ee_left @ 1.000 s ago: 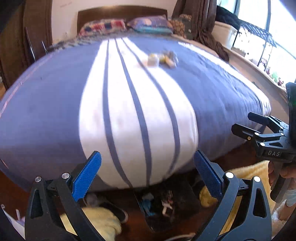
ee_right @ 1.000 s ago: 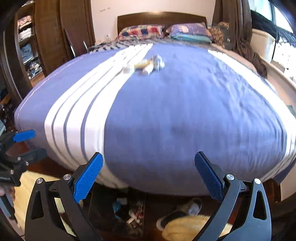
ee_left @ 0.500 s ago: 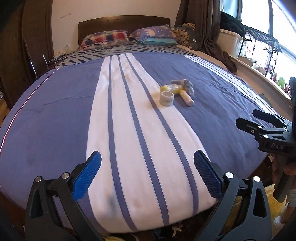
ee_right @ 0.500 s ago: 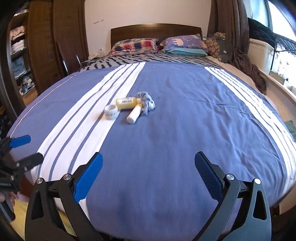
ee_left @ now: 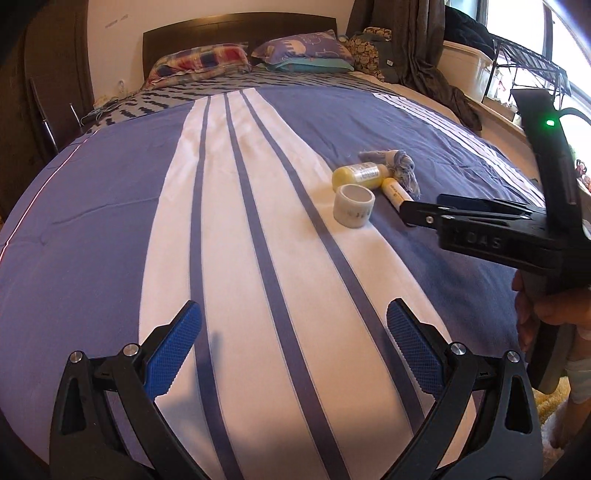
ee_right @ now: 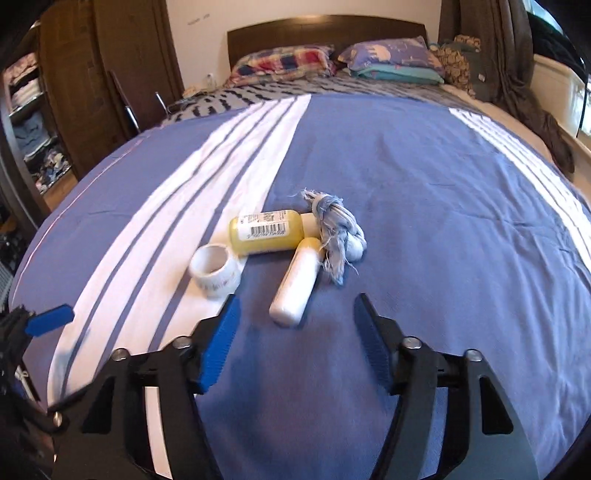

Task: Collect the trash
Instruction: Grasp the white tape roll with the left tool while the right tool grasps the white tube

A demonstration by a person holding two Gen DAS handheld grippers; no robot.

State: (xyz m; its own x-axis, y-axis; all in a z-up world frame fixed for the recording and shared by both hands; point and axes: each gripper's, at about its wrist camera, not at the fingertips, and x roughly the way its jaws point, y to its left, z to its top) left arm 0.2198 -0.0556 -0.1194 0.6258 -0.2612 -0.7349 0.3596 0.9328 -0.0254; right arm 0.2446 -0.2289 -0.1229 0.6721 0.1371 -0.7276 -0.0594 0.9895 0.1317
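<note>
A small pile of trash lies on the blue and white striped bedcover (ee_right: 424, 206). It holds a yellow bottle (ee_right: 266, 236) with a barcode label, a white tube (ee_right: 295, 288), a white tape roll (ee_right: 216, 271) and a knotted blue-white rag (ee_right: 336, 229). My right gripper (ee_right: 297, 301) hovers just short of the tube. Its jaws are closing, the tube's near end shows between the fingertips, and the pads do not touch it. From the left wrist view, the right gripper (ee_left: 406, 214) reaches in beside the tape roll (ee_left: 354, 206) and yellow bottle (ee_left: 356, 175). My left gripper (ee_left: 291, 314) is open and empty over the white stripes.
Pillows (ee_right: 284, 64) and a dark headboard (ee_right: 325, 33) are at the far end. A wardrobe with shelves (ee_right: 33, 122) stands on the left. On the right are curtains, dark clothes (ee_left: 450, 96) and a white bin (ee_left: 469, 70). A hand (ee_left: 546, 306) holds the right gripper.
Both grippers have moved forward from the foot of the bed out over the cover, toward the trash pile. The right gripper's jaws have narrowed. The floor clutter has dropped out of view.
</note>
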